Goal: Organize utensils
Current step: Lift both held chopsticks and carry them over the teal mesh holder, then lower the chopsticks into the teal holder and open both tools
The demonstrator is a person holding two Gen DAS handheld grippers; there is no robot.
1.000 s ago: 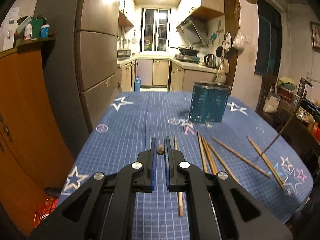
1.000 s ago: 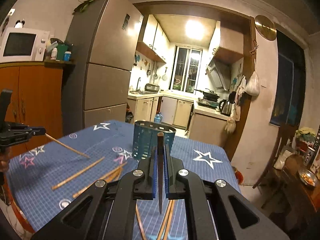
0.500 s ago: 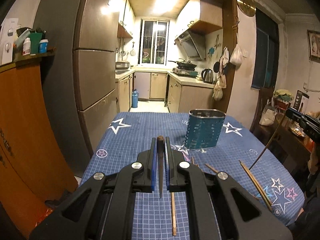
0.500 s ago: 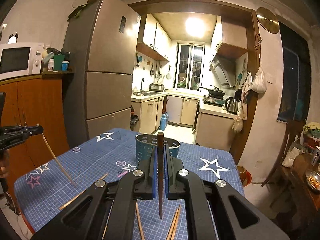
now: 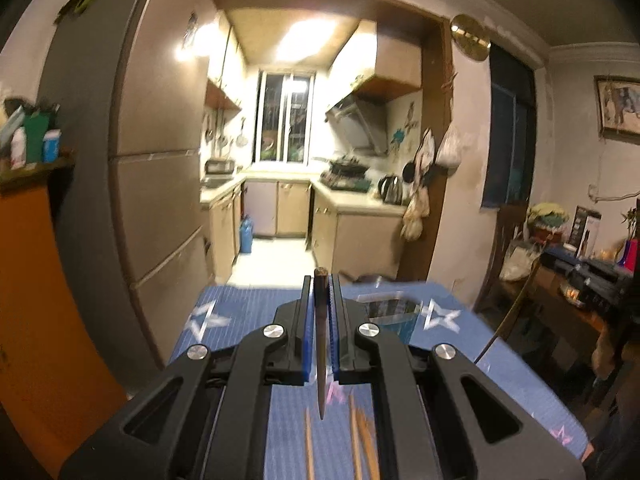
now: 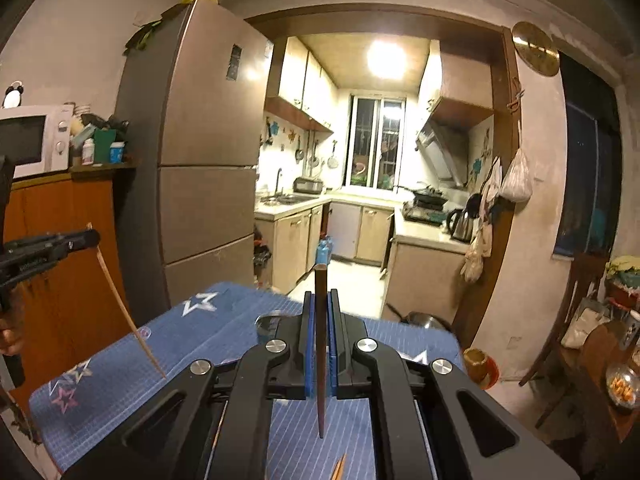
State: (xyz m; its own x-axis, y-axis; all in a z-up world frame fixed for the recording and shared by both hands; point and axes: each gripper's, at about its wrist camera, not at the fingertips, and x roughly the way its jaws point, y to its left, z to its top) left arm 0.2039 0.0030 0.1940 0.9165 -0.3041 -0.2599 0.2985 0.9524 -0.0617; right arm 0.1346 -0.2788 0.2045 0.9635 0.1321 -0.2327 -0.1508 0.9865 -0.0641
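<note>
My left gripper (image 5: 321, 280) is shut on a dark-looking chopstick (image 5: 320, 352) that hangs tip down between the blue pads. In the right wrist view the same gripper (image 6: 90, 236) shows at the left, its pale chopstick (image 6: 124, 308) slanting down over the blue star tablecloth (image 6: 120, 360). My right gripper (image 6: 321, 296) is shut on a dark chopstick (image 6: 320, 360), upright in its pads. The blue mesh holder (image 5: 390, 316) stands on the table beyond both grippers, partly hidden by the fingers. Several loose chopsticks (image 5: 362, 436) lie on the cloth below.
A tall fridge (image 6: 208, 200) and an orange cabinet (image 5: 36, 300) stand left of the table. A kitchen opens behind the table's far edge. A cluttered dark side table (image 5: 572, 292) is at the right, a metal bowl (image 6: 424, 320) on the floor.
Both grippers have risen with their chopsticks, so the table and holder sit lower in both views. The left chopstick has swung from level to hanging nearly upright.
</note>
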